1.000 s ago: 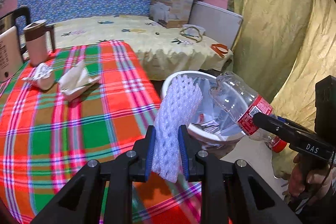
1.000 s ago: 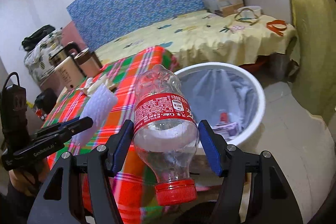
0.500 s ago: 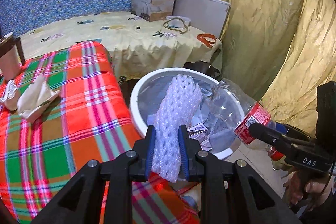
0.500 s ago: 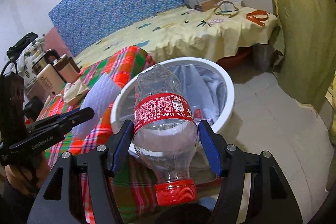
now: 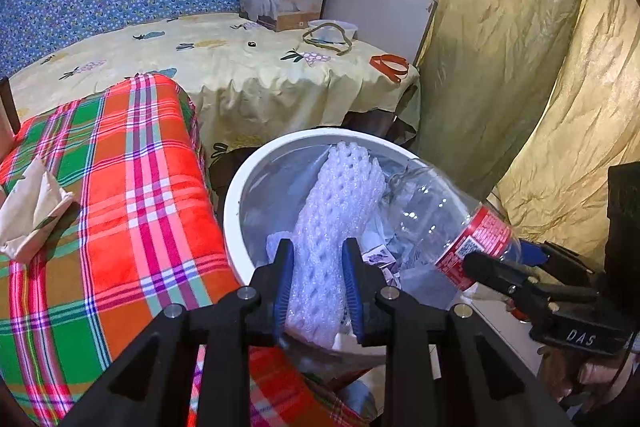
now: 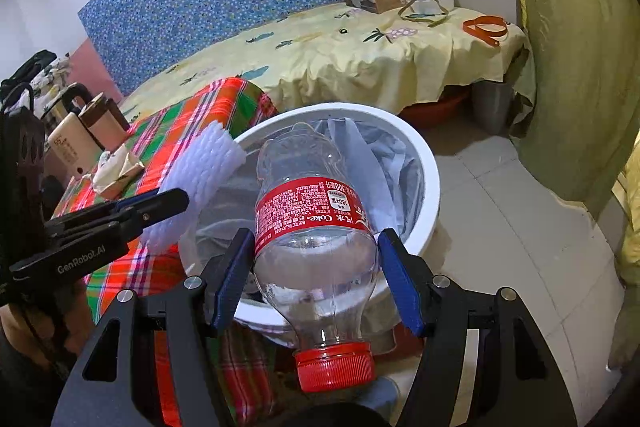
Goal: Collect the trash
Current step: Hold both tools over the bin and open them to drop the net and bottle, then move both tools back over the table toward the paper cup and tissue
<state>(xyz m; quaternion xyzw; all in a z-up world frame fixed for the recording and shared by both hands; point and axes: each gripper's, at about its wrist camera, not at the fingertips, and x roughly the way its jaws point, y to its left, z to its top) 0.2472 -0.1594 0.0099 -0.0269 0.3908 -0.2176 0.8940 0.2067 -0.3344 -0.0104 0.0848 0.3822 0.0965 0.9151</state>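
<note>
Both hands hover over a round white bin (image 5: 234, 199) beside a plaid-covered counter (image 5: 120, 195). The left gripper (image 5: 316, 279) has foam netting (image 5: 340, 203) between jaws that have just been opening; it is soft and springy, and could snag on a pad or tip over the rim. The right gripper (image 6: 316, 275), jaws wide, clamps a clear bottle (image 6: 308, 211), cap toward the hand. Smooth, rounded plastic may roll out and bounce to the tiled floor (image 6: 520, 227).
</note>
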